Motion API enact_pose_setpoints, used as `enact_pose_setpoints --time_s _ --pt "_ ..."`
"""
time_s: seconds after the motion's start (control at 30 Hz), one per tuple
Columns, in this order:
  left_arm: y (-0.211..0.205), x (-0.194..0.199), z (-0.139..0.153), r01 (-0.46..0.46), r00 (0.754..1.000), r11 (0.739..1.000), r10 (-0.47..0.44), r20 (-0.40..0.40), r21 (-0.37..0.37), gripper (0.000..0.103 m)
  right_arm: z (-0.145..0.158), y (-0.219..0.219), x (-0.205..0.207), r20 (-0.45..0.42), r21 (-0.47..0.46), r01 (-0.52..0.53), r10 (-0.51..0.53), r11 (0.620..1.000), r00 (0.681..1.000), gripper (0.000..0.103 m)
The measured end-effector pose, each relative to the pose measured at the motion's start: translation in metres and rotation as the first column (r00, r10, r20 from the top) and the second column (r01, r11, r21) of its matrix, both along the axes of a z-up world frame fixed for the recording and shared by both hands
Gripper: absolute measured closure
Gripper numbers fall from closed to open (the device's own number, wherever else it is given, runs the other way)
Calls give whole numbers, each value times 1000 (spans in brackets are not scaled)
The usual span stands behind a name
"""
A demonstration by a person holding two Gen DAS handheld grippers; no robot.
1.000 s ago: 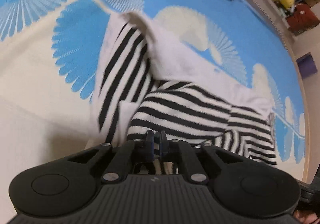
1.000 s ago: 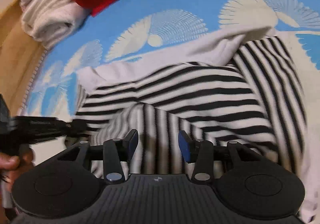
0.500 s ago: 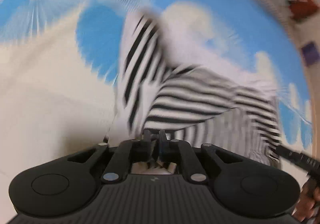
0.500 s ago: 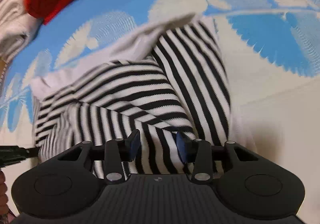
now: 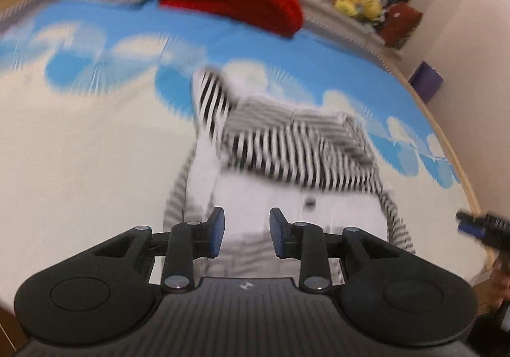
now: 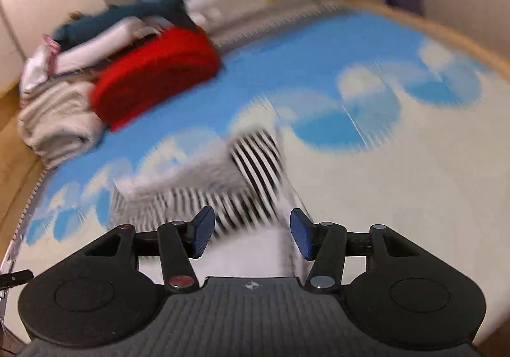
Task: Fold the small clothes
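A black-and-white striped small garment (image 5: 287,149) lies on the blue-and-cream bedspread (image 5: 79,149), its striped part folded over a white part nearer the camera. My left gripper (image 5: 246,232) hovers above the near white part. Its jaws are opening and nothing is between its blue pads. In the right wrist view the same garment (image 6: 223,185) lies ahead and below. My right gripper (image 6: 251,232) is over its near edge, jaws opening, with nothing between them. The right gripper (image 5: 475,226) also shows at the left view's right edge. Both views are motion-blurred.
A red folded item (image 6: 153,83) and a pile of white linen (image 6: 57,121) sit at the far side of the bed. Yellow plush toys (image 5: 357,3) and a purple box (image 5: 425,83) lie beyond the bed's wooden edge (image 5: 446,140).
The left gripper let go of the striped cloth and its jaws parted. Both grippers drew back and up, so the garment now lies farther off, folded over.
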State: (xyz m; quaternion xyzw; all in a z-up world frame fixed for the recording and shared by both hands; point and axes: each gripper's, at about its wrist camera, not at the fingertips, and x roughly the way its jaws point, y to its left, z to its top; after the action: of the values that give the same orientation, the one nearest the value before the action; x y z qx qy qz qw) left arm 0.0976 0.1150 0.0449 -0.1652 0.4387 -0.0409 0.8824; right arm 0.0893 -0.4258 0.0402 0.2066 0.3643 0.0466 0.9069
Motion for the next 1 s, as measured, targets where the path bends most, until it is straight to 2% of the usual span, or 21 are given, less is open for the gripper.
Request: enact_pose_setpoints --time_s 0.07,0.13,0.17,0.2,0.23,0.3,0.33,0.4,0.57,0.6,0.63,0.7,0.73,0.77,0.8,0.83,0.87,1.0 --pt "-3 -15 -28 -28 999 1000 29 -20 11 68 -27 -1 -19 -59 -24 8 -9 1000 998 48" --pt "-4 -18 -55 -77 990 993 87 -111 86 67 -42 2 -31 -137 -51 18 -24 999 990 48" --pt "-3 -18 -63 -103 982 991 114 -147 85 65 -47 1 -33 -157 -25 27 -30 999 987 48" --pt "1 -16 -68 -116 978 992 123 -168 50 56 -52 1 -36 -163 0 30 -29 1000 986 48" --pt "3 -14 -71 -114 977 993 117 -178 28 42 -58 1 -34 -184 12 28 -25 1000 983 48" --pt "5 -12 -75 -97 977 995 101 -186 31 29 -69 5 -28 -243 -9 10 -11 1000 970 44" --pt "5 -12 -77 -87 977 996 91 -193 33 29 -75 8 -26 -276 -17 -4 -1 1000 961 40" --pt "6 -11 -87 -76 971 997 78 -226 20 29 -86 14 -24 -319 -22 -33 24 999 947 38" --pt "17 -9 -112 -128 941 991 112 -319 -30 30 -105 26 -16 -399 -80 -64 27 995 917 32" --pt "19 -9 -115 -137 937 990 117 -330 -38 34 -109 27 -16 -417 -84 -61 21 995 909 32" --pt "20 -8 -118 -145 933 989 124 -339 -40 43 -112 28 -17 -428 -85 -58 16 995 903 33" --pt "20 -8 -123 -151 926 988 127 -356 -39 54 -112 27 -18 -422 -90 -49 6 995 907 35" --pt "19 -8 -124 -146 927 989 124 -355 -35 59 -111 26 -19 -418 -92 -45 3 995 909 43" --pt "17 -8 -123 -134 930 990 115 -350 -31 62 -110 24 -20 -414 -87 -38 -1 995 910 59" --pt "14 -7 -122 -116 934 993 98 -345 -30 72 -109 21 -21 -411 -63 -25 -3 998 912 66" --pt "13 -8 -122 -104 936 994 87 -340 -31 89 -109 19 -22 -408 -35 -13 -3 999 913 77" --pt "13 -9 -120 -101 941 994 86 -327 -29 95 -106 16 -23 -397 -17 -4 -3 1000 918 89" --pt "13 -22 -95 -129 971 991 134 -200 33 95 -83 11 -34 -312 36 12 0 999 950 94"
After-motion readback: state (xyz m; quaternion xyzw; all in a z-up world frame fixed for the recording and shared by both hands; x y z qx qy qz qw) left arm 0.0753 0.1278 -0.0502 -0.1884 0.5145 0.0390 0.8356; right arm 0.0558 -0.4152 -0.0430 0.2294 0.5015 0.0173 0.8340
